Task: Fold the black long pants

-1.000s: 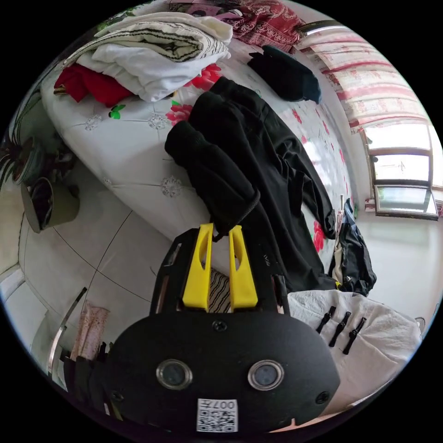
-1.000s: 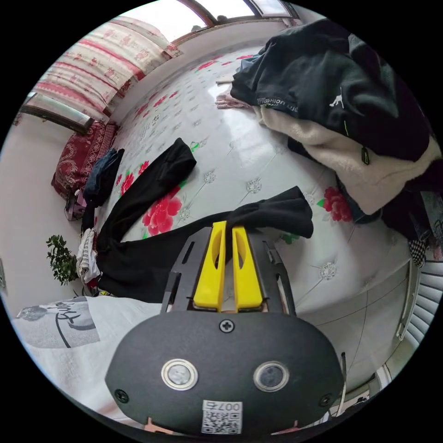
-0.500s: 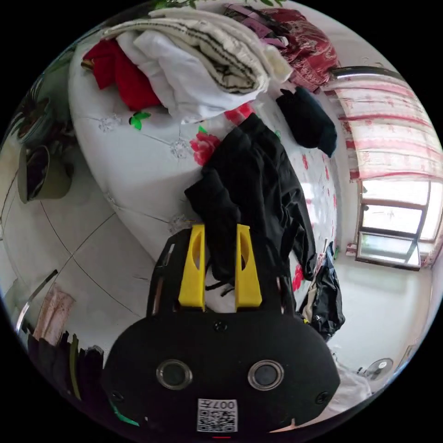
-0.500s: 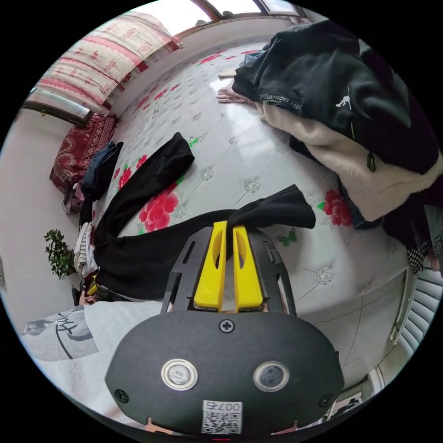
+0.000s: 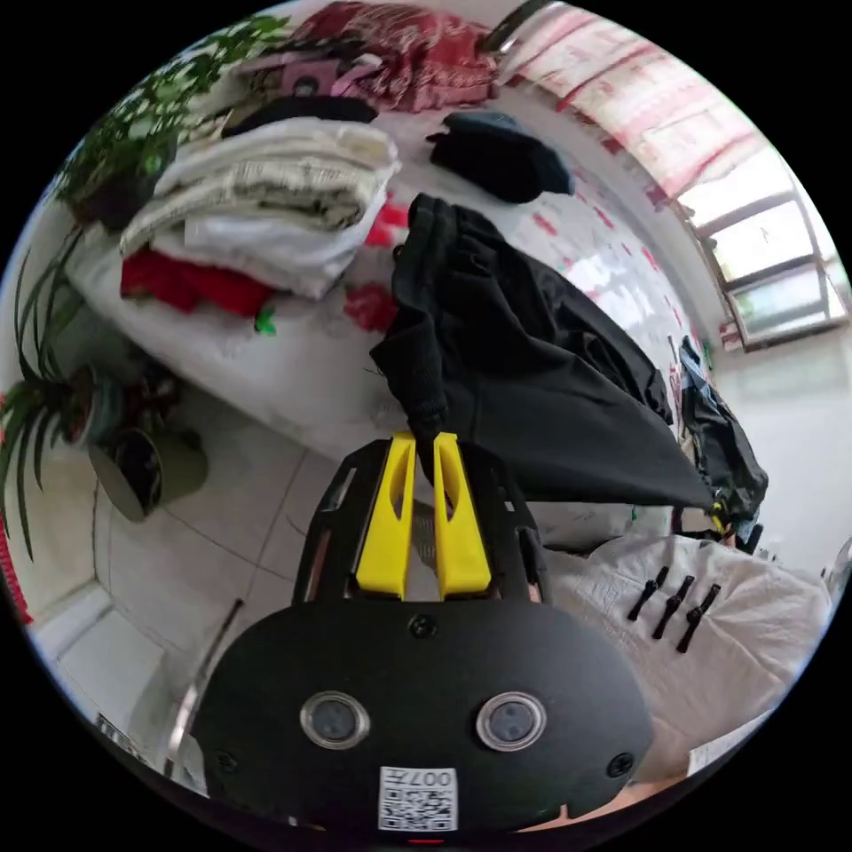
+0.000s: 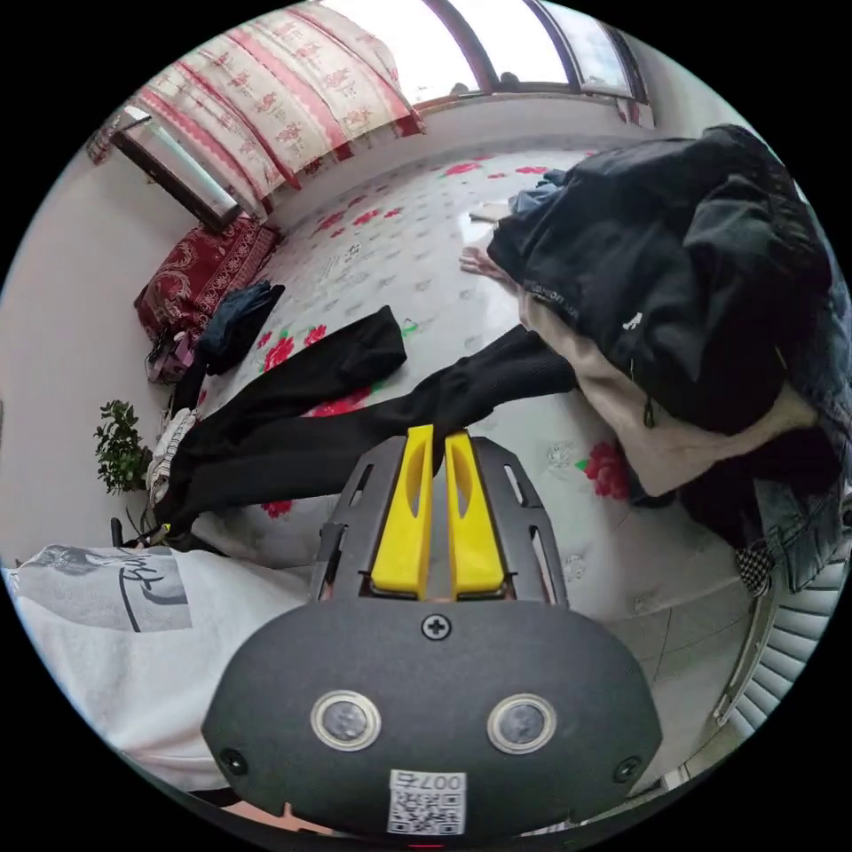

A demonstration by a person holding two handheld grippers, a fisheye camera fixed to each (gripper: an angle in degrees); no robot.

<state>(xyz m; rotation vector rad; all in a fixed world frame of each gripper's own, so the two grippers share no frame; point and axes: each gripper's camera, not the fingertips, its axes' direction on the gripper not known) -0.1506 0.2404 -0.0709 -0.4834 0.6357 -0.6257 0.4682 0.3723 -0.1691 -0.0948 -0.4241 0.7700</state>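
Note:
The black long pants (image 5: 524, 364) hang bunched from my left gripper (image 5: 424, 444), whose yellow jaws are shut on the waist edge, lifted off the bed. In the right gripper view the black long pants (image 6: 293, 426) stretch across the floral bed (image 6: 426, 231), two legs spread apart. One leg (image 6: 484, 382) runs up to my right gripper (image 6: 432, 439), which is shut on its lower edge. The other leg (image 6: 351, 351) lies flat on the sheet.
A stack of folded white and red clothes (image 5: 266, 213) and a dark bundle (image 5: 497, 155) sit on the bed. A heap of dark and cream garments (image 6: 692, 311) lies to the right. Potted plants (image 5: 80, 293) stand on the tiled floor. The person's white top (image 6: 133, 639) is close.
The left gripper went from shut to open, then shut again on the pants' waist and lifted it. The right gripper stayed shut and raised its leg off the bed.

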